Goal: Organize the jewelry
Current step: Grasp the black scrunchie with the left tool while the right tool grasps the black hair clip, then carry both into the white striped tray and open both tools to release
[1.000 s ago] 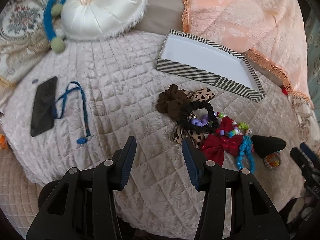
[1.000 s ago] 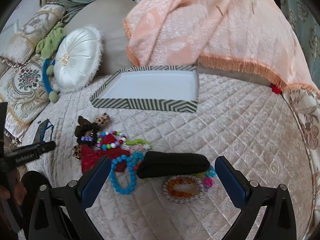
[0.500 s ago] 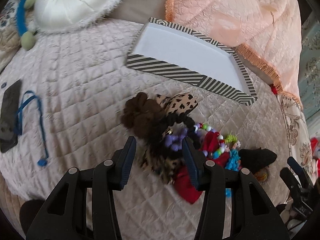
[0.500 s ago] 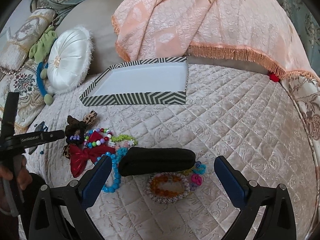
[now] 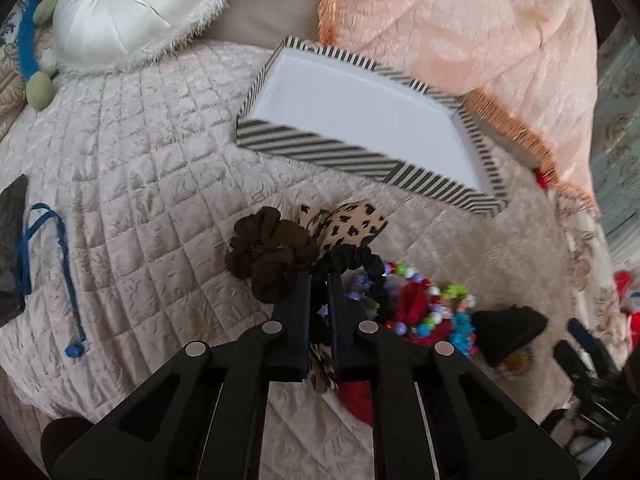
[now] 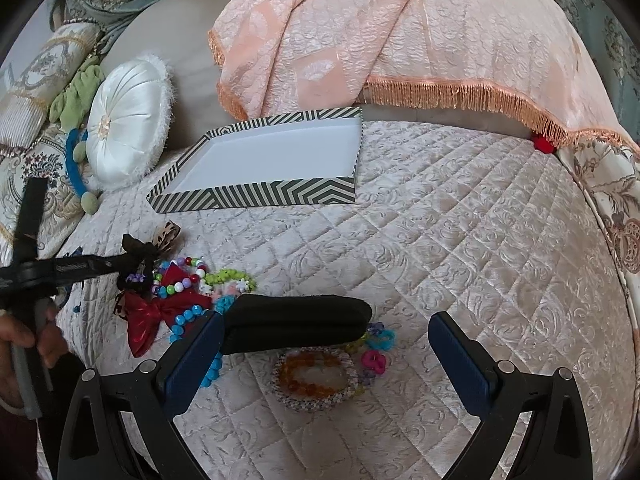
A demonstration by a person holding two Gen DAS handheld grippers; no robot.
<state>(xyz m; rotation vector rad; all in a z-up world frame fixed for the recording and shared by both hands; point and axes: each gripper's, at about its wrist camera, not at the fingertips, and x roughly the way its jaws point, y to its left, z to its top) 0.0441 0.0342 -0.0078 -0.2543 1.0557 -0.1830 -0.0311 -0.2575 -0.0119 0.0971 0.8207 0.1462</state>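
Pile of hair ties and beads sits mid-quilt (image 6: 460, 220), in front of striped tray (image 5: 348, 158). Left gripper (image 5: 319, 280) jaws just closed, pinching black scrunchie (image 5: 352, 260); pads look pressed on its band, though blur hides exact bite. Right gripper (image 6: 326, 344) wide open, holding nothing, straddling black pouch (image 6: 296, 322). Risk: scrunchie tangled with brown scrunchie (image 5: 270, 256) and bead bracelet (image 5: 404, 300), so lift may drag neighbours or slip. Tray empty, near wall low, clear path over it; open quilt to right.
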